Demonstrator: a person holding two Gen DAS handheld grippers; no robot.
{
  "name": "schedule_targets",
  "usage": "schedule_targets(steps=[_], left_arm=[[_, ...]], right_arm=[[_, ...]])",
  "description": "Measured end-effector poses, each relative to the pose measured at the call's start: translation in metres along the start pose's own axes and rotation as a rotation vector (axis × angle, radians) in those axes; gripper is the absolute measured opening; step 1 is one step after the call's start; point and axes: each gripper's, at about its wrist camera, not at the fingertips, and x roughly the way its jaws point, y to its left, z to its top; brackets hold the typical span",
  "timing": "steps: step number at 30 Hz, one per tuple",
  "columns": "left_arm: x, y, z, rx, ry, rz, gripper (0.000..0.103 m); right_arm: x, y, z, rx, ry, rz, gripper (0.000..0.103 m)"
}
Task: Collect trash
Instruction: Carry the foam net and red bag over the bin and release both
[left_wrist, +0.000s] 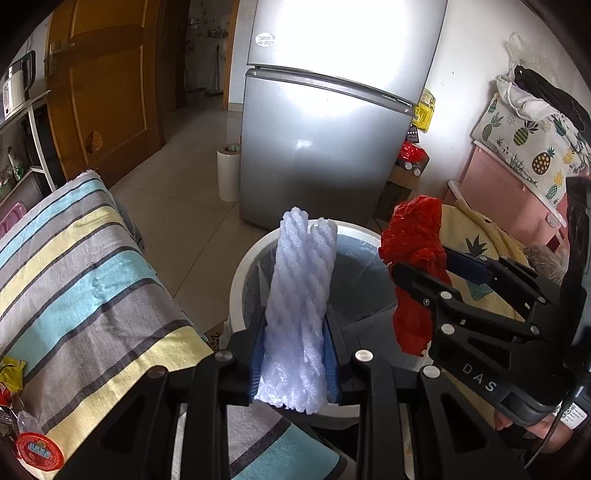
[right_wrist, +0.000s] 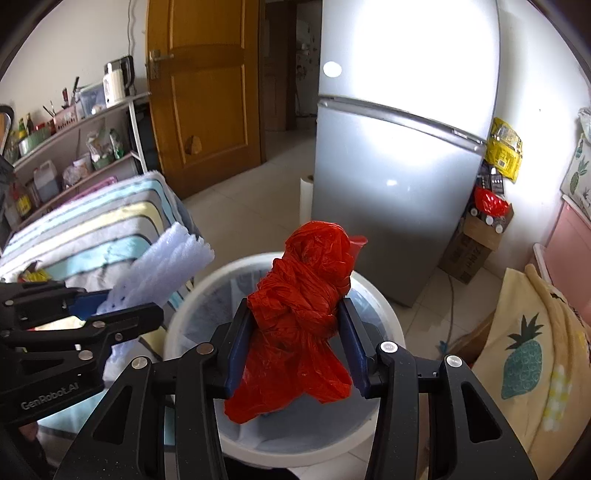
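Observation:
A pale lilac foam net sleeve (left_wrist: 301, 295) is pinched between the blue pads of my left gripper (left_wrist: 295, 354). It hangs over the rim of a white trash bin (left_wrist: 242, 269) lined with a clear bag. My right gripper (right_wrist: 297, 354) is shut on a knotted red plastic bag (right_wrist: 303, 314), held above the same bin (right_wrist: 384, 306). In the left wrist view the right gripper (left_wrist: 417, 291) and its red bag (left_wrist: 415, 243) come in from the right. In the right wrist view the left gripper (right_wrist: 122, 302) with the foam sleeve (right_wrist: 166, 269) shows at the left.
A striped cloth-covered surface (left_wrist: 74, 266) lies left of the bin, with a red-lidded cup (left_wrist: 38, 452) and wrappers at its near corner. A silver fridge (left_wrist: 325, 140) stands behind the bin, a paper roll (left_wrist: 228, 171) beside it. A pineapple-print cloth (right_wrist: 535, 354) lies to the right.

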Motion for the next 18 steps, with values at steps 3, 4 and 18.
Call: schedule_targets(steps=[3, 4, 18], left_arm=[[0.009, -0.003, -0.001, -0.004, 0.025, -0.009, 0.029], [0.012, -0.003, -0.001, 0.0, 0.031, -0.006, 0.029], [0.025, -0.004, -0.002, -0.021, 0.065, -0.001, 0.062]], right_arm=[[0.012, -0.008, -0.006, 0.022, 0.036, -0.001, 0.047], [0.016, -0.011, -0.008, 0.026, 0.045, 0.0, 0.047], [0.031, -0.014, -0.017, -0.021, 0.096, -0.052, 0.049]])
